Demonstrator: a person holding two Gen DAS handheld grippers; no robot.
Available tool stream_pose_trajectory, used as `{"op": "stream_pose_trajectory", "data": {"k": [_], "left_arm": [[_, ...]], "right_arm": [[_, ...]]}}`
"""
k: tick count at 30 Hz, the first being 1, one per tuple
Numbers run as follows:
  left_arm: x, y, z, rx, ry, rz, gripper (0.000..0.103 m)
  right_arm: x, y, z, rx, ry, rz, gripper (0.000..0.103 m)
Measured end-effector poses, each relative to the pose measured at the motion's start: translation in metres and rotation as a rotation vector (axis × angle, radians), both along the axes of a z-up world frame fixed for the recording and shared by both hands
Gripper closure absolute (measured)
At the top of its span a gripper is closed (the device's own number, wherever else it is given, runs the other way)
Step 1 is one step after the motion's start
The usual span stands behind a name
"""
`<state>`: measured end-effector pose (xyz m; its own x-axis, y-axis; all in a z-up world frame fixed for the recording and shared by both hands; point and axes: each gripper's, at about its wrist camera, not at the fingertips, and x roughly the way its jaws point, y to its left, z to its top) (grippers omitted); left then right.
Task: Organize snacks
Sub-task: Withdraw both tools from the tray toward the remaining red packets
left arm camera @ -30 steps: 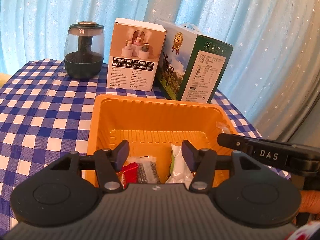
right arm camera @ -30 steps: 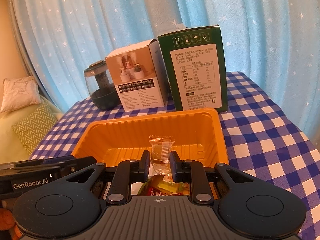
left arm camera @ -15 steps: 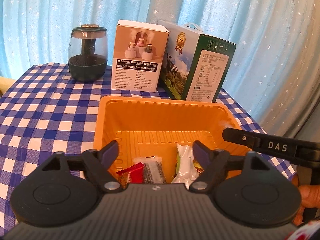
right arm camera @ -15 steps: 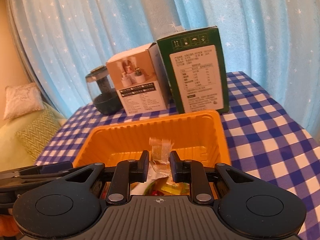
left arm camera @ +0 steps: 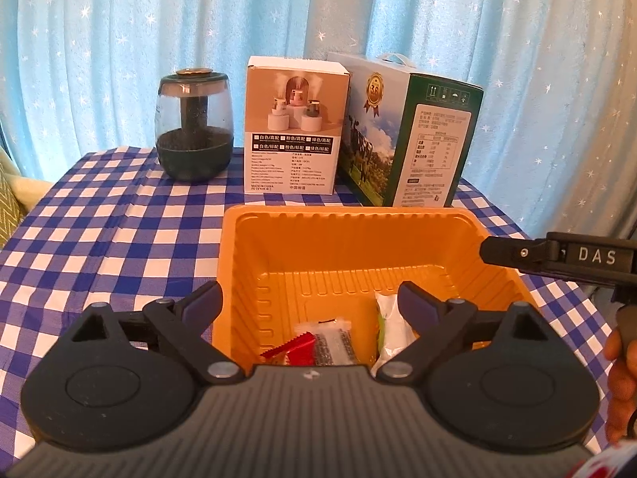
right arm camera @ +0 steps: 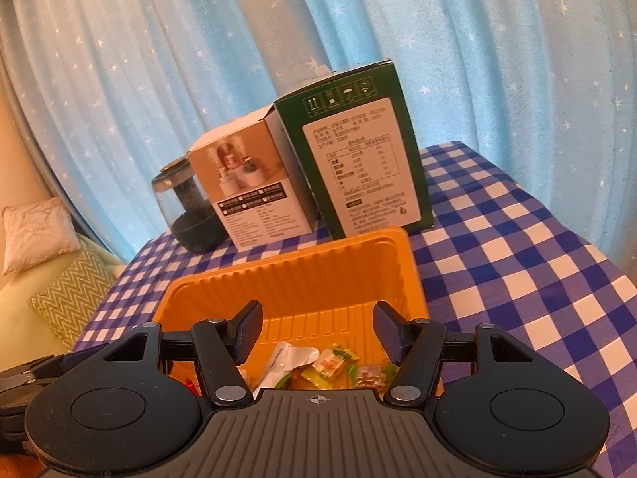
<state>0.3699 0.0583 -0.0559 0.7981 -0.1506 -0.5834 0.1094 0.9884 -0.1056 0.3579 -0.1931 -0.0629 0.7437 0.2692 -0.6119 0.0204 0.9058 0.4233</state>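
Both tongs, left (left arm camera: 308, 304) and right (right arm camera: 316, 328), hang wide apart and empty over the tray (left arm camera: 318, 215); snacks (right arm camera: 334, 362) piled at its 6 o'clock, probably just dropped for sorting.

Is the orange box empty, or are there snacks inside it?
Not empty. The orange box holds several wrapped snacks at its near end: a red packet, a white pouch and small candies. Its far half is bare.

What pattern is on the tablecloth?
Blue-and-white checks on the tablecloth; clearest in the left wrist view.
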Motion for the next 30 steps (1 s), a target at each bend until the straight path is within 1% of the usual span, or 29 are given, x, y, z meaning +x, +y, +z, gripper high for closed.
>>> {"op": "stream_pose_trajectory", "data": {"k": [6,15,20,30], "left_arm": [[-0.007,0.0,0.002,0.018,-0.026,-0.004,0.008],[-0.033,-0.001,0.02,0.014,-0.087,-0.011,0.008],[-0.06,0.002,0.026,-0.035,-0.095,-0.017,0.006],[-0.133,0.003,0.026,-0.065,-0.081,-0.024,0.006]], "right_arm": [[-0.005,-0.005,0.004,-0.015,-0.016,-0.03,0.041],[-0.031,-0.012,0.028,-0.046,-0.09,-0.072,0.041],[-0.055,-0.02,0.034,-0.047,-0.086,-0.083,0.041],[-0.114,-0.024,0.047,-0.057,-0.072,-0.073,0.041]]}}
